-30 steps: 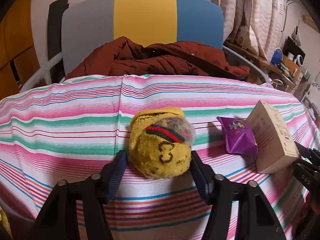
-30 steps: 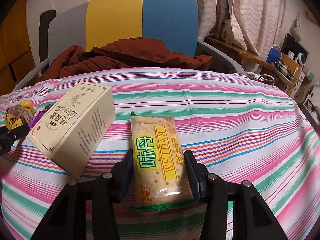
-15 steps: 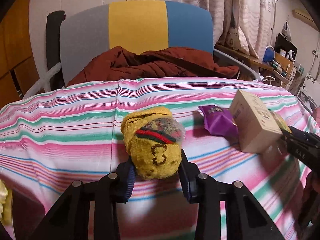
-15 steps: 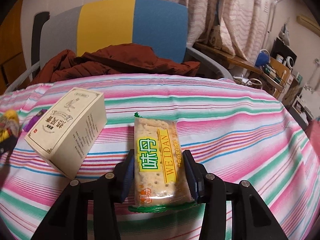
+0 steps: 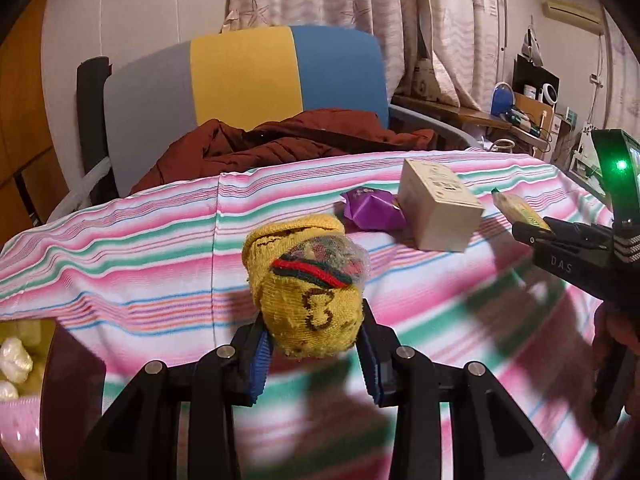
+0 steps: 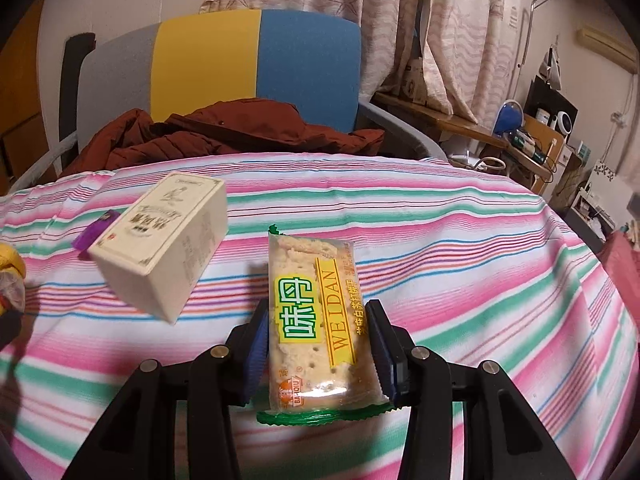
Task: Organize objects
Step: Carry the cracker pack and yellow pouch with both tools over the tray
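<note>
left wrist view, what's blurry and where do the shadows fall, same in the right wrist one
Left wrist view: the striped cloth smears near the bottom edge, while the yellow sock bundle stays sharp; dark shadows cross the cloth at lower right. Right wrist view: mostly sharp, cracker packet print readable; the cream box casts a shadow beneath it; fisheye bends the table edge in both.

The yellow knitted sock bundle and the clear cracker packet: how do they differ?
The yellow knitted sock bundle is soft, lumpy and rounded; the clear cracker packet is flat, glossy and printed. The bundle sits in the left gripper, the packet in the right gripper. Both are clamped between jaws above the striped cloth.
</note>
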Motion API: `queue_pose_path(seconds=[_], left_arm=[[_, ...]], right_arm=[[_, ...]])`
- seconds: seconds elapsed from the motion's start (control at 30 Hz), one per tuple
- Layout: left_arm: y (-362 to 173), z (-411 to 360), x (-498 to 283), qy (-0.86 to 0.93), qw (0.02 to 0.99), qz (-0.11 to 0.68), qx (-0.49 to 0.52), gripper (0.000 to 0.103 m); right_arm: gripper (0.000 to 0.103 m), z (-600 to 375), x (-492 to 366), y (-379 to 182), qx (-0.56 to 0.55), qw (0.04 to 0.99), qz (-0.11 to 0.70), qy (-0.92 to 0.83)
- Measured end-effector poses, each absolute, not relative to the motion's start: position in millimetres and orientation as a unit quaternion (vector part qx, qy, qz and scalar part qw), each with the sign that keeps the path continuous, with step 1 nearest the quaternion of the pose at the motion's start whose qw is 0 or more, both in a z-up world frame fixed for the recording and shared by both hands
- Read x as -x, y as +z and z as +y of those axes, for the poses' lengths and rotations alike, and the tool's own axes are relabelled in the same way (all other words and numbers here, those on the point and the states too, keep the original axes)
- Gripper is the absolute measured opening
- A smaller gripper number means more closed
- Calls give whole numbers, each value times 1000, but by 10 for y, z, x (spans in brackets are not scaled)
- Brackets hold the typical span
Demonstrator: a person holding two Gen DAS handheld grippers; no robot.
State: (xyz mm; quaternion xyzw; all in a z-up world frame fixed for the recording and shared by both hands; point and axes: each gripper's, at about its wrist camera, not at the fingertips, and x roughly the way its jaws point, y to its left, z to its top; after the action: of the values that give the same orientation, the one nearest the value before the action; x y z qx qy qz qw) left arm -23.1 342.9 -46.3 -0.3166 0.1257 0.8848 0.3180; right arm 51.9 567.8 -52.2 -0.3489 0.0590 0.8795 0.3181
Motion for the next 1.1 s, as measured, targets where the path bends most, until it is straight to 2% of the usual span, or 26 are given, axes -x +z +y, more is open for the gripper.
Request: queue_pose_path(seconds=[0.2, 0.47, 0.8, 1.1], left_arm=[[-440, 3229, 21, 887, 325, 118, 306, 38], [-370, 2946, -229, 882, 335, 102, 314, 38], [-167, 2118, -637, 873, 365, 41, 321, 38], [134, 1241, -687, 897, 329, 2, 294, 38]], right_arm=[[47, 5477, -803, -470, 332, 314, 97, 884], [47, 4949, -1134, -425, 327, 257, 155, 896], [47, 4168, -1144, -363, 333, 175, 177, 909], [47, 3383, -873, -101, 329, 73, 165, 927]])
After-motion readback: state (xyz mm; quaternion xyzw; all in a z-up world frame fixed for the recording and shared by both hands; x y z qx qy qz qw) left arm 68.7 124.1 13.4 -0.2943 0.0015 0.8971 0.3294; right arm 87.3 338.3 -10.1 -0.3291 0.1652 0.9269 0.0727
